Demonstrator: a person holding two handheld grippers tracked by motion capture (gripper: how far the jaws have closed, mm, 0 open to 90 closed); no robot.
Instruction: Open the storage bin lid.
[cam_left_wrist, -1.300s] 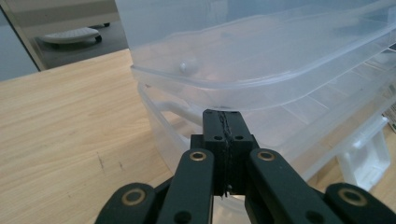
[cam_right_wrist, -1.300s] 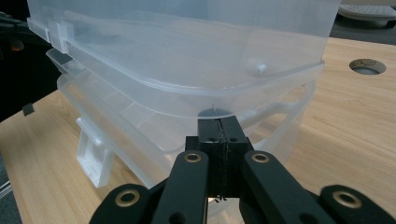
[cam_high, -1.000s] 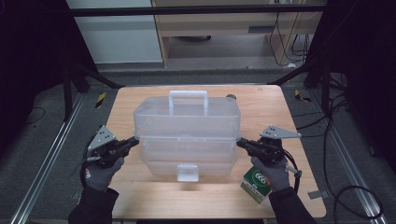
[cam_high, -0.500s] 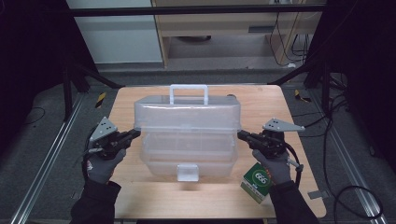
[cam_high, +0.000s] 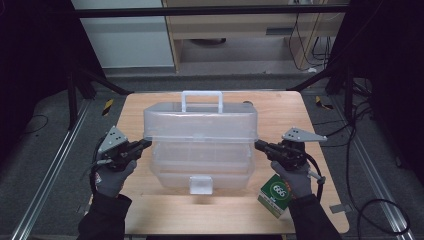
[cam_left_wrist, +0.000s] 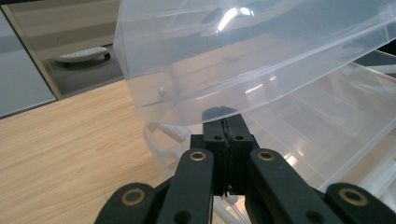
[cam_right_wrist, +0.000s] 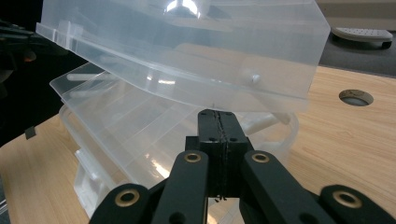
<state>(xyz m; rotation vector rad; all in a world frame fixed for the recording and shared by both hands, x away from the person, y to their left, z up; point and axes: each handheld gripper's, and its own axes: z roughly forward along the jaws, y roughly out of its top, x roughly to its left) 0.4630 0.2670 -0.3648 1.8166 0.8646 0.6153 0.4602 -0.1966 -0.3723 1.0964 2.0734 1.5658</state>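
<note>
A clear plastic tiered storage box (cam_high: 200, 165) with a handle (cam_high: 202, 97) stands mid-table. Its upper tier (cam_high: 200, 122) is raised and tilted above the lower trays. My left gripper (cam_high: 146, 144) is shut, empty, with its tips under the tier's left end. In the left gripper view the closed tips (cam_left_wrist: 226, 123) meet the tier's (cam_left_wrist: 243, 60) bottom edge. My right gripper (cam_high: 259, 145) is likewise shut, its tips under the right end. The right gripper view shows the closed tips (cam_right_wrist: 217, 114) just below the tier (cam_right_wrist: 187, 56), with compartmented trays (cam_right_wrist: 135, 126) beneath.
A green carton (cam_high: 275, 192) lies on the wooden table (cam_high: 145, 105) at the front right, just beneath my right hand. The box's front latch (cam_high: 201, 184) faces me. A cable hole (cam_right_wrist: 356, 97) sits in the tabletop beyond the box. Dark frame rails flank the table.
The upper tier and handle have risen a little and spread away from the lower trays. Both grippers have come up slightly at its ends, still shut.
</note>
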